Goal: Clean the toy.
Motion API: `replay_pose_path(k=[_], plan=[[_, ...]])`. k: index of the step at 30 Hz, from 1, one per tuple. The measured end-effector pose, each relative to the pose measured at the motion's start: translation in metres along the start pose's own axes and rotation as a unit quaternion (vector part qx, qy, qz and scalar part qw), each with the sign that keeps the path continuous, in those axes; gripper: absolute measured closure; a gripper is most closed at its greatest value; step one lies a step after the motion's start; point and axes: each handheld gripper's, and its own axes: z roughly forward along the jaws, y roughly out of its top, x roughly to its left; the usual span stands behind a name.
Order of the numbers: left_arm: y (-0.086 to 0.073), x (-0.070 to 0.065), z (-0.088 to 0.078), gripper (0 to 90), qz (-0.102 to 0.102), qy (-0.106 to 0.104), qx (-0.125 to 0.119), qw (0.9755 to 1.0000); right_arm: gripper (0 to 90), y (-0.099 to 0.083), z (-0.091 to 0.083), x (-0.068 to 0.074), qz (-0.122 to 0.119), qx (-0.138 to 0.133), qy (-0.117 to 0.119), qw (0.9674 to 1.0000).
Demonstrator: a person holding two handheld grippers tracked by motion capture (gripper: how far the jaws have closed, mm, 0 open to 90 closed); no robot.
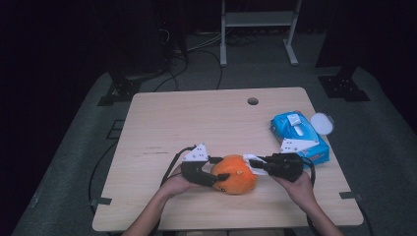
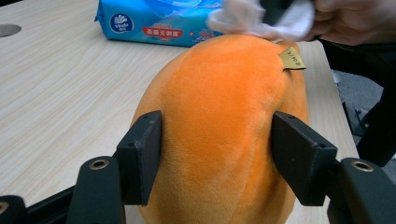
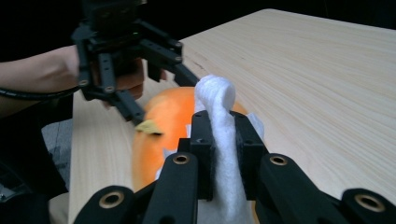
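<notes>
Orange plush toy point(image 1: 235, 174), egg-shaped and fuzzy with a small tan tag, sits near the table's point(image 1: 196, 118) front edge, its long axis running left-right between both hands. Left gripper point(image 2: 217, 156) clamps its sides. Right gripper point(image 3: 225, 154) pinches a white wipe point(image 3: 219, 135) touching the toy's top.

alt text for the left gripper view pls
Two black tongs squeeze the sides of an orange plush toy on a pale wooden table. At its far end, a hand presses a white wipe onto it, near a small yellow tag. A blue pack of wipes lies behind.
</notes>
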Motion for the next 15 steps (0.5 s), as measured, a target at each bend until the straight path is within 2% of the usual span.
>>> replay_pose_path(k=[5, 8, 15], plan=[[0.001, 0.001, 0.002, 35.0, -0.017, 0.013, -0.001, 0.9998, 80.7, 0.003, 0.0, 0.013, -0.015, 0.004, 0.016, 0.9997], [0.003, -0.001, 0.004, 34.7, -0.016, 0.016, -0.002, 0.9998, 80.7, 0.007, 0.003, 0.016, -0.021, 0.004, 0.024, 0.9995], [0.006, -0.009, 0.005, 34.7, 0.012, 0.013, 0.005, 0.9998, 80.6, 0.023, 0.021, 0.016, -0.042, 0.007, 0.018, 0.9989]])
